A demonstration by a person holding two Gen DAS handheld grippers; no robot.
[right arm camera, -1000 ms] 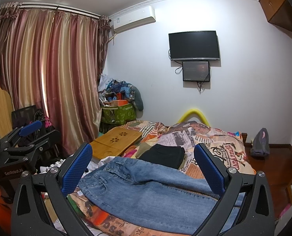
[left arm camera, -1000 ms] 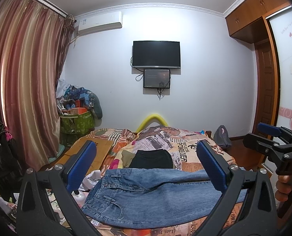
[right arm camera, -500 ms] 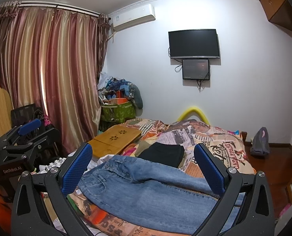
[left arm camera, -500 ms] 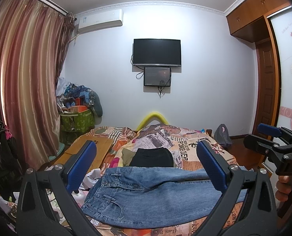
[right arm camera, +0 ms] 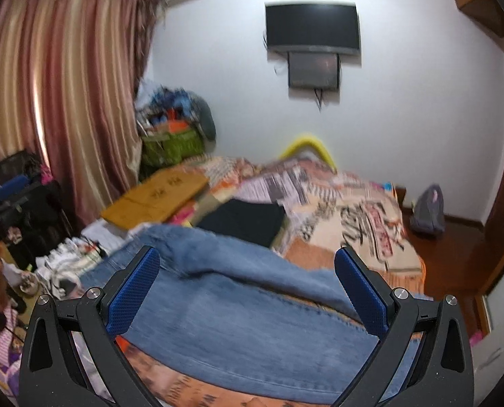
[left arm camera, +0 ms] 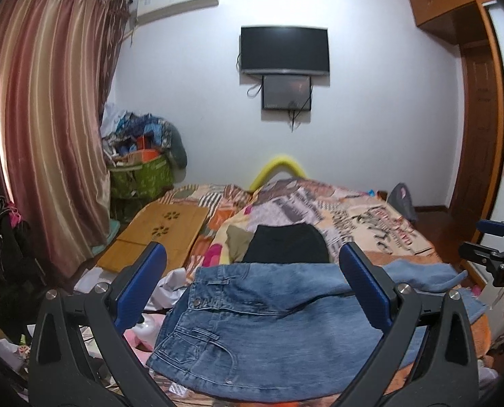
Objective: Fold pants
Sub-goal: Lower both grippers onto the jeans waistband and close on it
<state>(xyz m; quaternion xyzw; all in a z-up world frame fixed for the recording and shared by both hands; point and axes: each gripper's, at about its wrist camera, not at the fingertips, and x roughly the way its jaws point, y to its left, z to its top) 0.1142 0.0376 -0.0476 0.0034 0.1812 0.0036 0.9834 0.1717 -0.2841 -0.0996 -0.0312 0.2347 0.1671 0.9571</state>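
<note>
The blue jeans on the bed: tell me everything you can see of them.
The blue jeans are mid-blue denim with a waistband button, belt loops and stitched pockets. They lie flat across the near end of the patterned bedspread, waist toward the left and legs running right, one leg overlapping the other. A folded black garment lies just beyond them. Both grippers are open, and neither holds the jeans.

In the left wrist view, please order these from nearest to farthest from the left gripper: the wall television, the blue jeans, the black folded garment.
1. blue jeans: directly below and ahead of the left gripper.
2. black folded garment: on the bed behind the jeans.
3. wall television: high on the far wall.
</note>
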